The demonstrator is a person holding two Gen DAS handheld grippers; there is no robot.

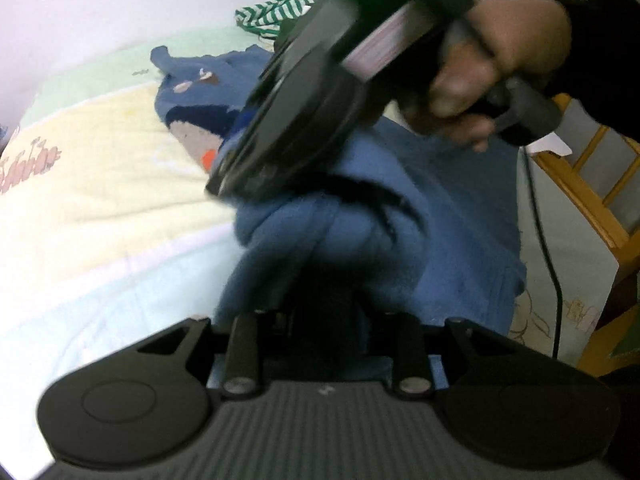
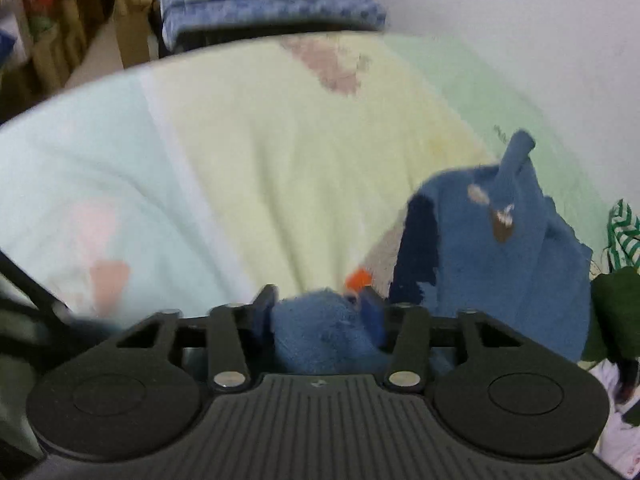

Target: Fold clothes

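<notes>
Blue fleece garment (image 2: 480, 264) is bunched on the pastel bedsheet (image 2: 260, 168), at 3 o'clock in the right wrist view. It is clamped by the right gripper (image 2: 320, 320) and the left gripper (image 1: 320, 304). Striped cloth (image 1: 272, 14) is seen at 12 o'clock.

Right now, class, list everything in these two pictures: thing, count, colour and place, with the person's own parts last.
Sweater: one, blue with a knitted picture, on the bed, bunched in both claws.
Striped garment: one, green and white, at the far edge of the bed.
Bed cover: one, pale yellow, green and blue, under everything.
Wooden frame: one, tan, beside the bed.
Cable: one, black, hanging at the bed's edge.
Left claw: one, black, shut on the sweater.
Right claw: one, black, shut on the sweater.
Hand: one, holding the right claw's grip.
</notes>
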